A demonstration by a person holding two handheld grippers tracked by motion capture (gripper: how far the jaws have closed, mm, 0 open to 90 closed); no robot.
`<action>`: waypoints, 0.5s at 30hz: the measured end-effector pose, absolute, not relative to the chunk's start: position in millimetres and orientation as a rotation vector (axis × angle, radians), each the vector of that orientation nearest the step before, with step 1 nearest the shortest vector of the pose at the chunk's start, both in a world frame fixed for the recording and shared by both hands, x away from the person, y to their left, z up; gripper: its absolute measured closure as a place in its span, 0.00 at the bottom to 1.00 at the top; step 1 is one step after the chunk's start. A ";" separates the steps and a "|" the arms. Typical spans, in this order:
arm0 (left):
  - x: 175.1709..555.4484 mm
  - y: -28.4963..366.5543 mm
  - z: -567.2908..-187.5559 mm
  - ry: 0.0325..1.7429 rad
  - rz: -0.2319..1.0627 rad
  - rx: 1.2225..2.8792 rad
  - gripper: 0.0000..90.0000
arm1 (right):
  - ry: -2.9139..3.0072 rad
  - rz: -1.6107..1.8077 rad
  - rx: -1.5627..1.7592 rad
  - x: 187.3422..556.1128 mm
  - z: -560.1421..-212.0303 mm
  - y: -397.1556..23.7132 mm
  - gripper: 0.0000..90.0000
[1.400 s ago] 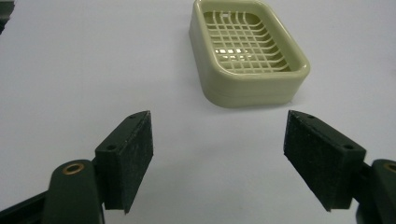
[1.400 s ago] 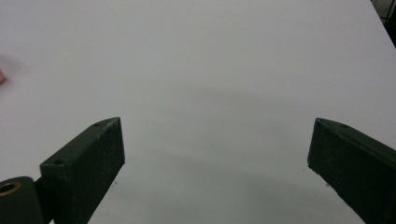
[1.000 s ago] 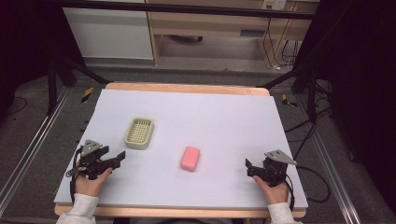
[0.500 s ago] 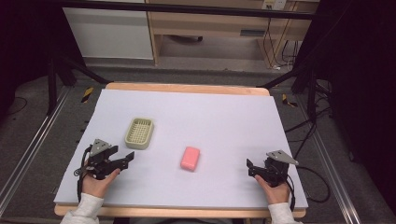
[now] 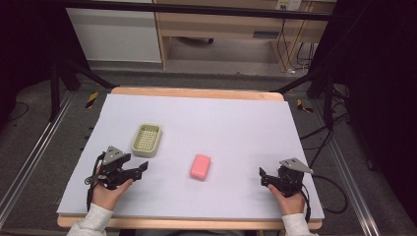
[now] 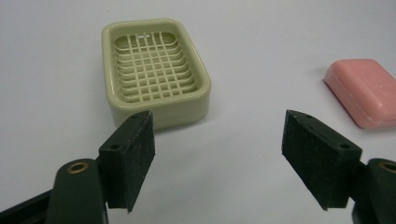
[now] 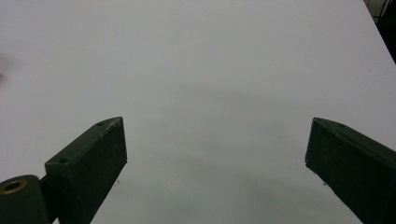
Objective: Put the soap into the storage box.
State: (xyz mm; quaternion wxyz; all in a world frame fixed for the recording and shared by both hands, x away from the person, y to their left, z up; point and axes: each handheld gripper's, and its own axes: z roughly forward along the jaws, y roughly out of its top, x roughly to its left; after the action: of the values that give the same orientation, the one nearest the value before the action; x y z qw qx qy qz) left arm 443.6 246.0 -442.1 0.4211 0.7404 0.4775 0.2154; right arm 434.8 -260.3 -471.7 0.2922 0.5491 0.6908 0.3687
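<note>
1. Counter (image 5: 236,118): pale lavender-white sheet over a wooden board, wood edge showing at far and near sides.
2. Room: grey floor, dark frame legs, loose cables at right, light wooden furniture beyond.
3. Soap dish (image 5: 147,140), pale green, gridded, left of centre; pink soap (image 5: 200,166) well apart, to its right.
4. Left gripper (image 5: 143,168): jaws spread, just been opening, nothing between; near the dish.
5. Right gripper (image 5: 262,177): jaws spread over bare counter.
</note>
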 end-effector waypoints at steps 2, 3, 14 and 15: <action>443.6 244.7 -441.1 1.194 0.538 1.857 0.28 | 1.848 0.984 1.464 435.0 -471.7 -259.7 0.06; 443.8 244.5 -440.4 1.190 0.537 1.862 0.28 | 1.846 0.988 1.466 434.7 -471.5 -259.5 0.06; 446.1 239.8 -430.6 1.172 0.536 1.860 0.27 | 1.863 0.979 1.470 436.9 -472.0 -257.6 0.06; 446.1 239.8 -430.6 1.172 0.536 1.860 0.27 | 1.863 0.979 1.470 436.9 -472.0 -257.6 0.06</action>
State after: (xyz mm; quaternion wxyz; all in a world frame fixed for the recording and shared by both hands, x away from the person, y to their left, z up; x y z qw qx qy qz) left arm 446.1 239.8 -430.6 0.4252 0.7440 0.4688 0.2145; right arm 436.9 -257.6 -472.0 0.2836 0.5491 0.6959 0.3657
